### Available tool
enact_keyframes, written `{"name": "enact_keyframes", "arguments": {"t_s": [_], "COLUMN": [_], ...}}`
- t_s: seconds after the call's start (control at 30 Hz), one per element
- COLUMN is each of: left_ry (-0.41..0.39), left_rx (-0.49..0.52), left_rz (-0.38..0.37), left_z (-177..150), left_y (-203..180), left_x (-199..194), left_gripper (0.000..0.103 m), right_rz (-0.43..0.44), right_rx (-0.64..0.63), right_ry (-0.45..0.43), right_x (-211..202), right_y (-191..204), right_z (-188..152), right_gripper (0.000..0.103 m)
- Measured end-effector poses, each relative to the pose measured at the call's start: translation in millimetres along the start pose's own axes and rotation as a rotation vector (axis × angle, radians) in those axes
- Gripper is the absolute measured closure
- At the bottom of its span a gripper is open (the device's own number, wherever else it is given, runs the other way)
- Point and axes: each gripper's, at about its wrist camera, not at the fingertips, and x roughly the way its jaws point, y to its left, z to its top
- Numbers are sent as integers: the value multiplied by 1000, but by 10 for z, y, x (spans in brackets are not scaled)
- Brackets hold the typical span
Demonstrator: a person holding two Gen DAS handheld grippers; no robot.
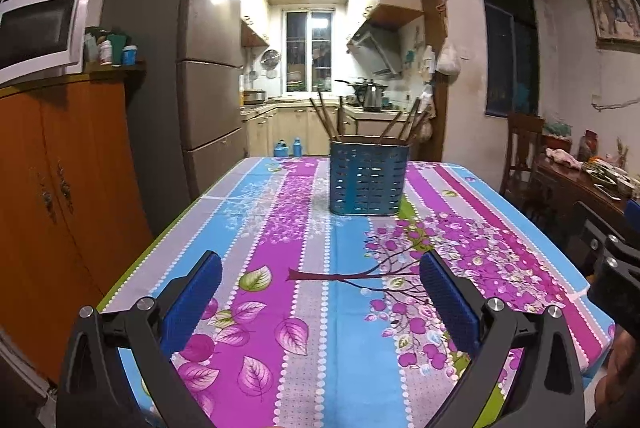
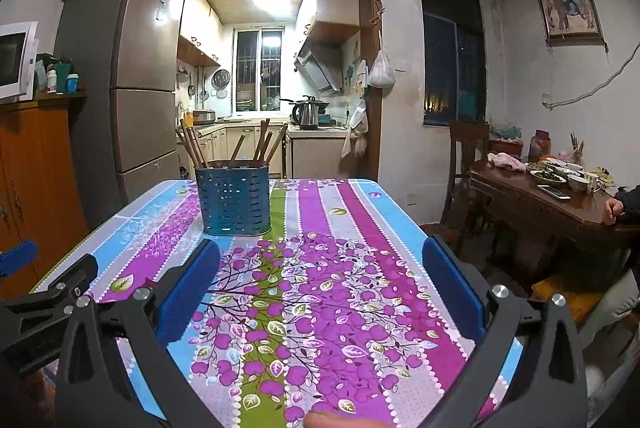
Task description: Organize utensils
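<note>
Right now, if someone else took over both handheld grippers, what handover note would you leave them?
Left gripper: open, holding nothing, above the near part of the floral striped tablecloth.
Right gripper: open, holding nothing, beside it.
Blue perforated metal utensil holder: upright at the far end of the table, brown wooden chopsticks standing in it, split into two leaning bunches.
Done: no loose utensils lie on the cloth.
Left: possibly nothing; check whether the chopsticks need regrouping.
</note>
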Motion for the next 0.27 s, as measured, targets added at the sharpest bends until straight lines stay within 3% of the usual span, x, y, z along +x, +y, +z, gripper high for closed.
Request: {"name": "enact_keyframes", "arguments": {"t_s": [0.27], "left_ry": [-49], "left_rx": [53], "left_rz": [45], "left_z": [8], "left_y": [-66], "left_x": [-95], "left_gripper": [8], "right_rz": [-1], "right_rx": [20], "right_ry": [-15], "right_x": [-42], "right_y": [-49], "right_z": [19], "right_gripper": [5]}}
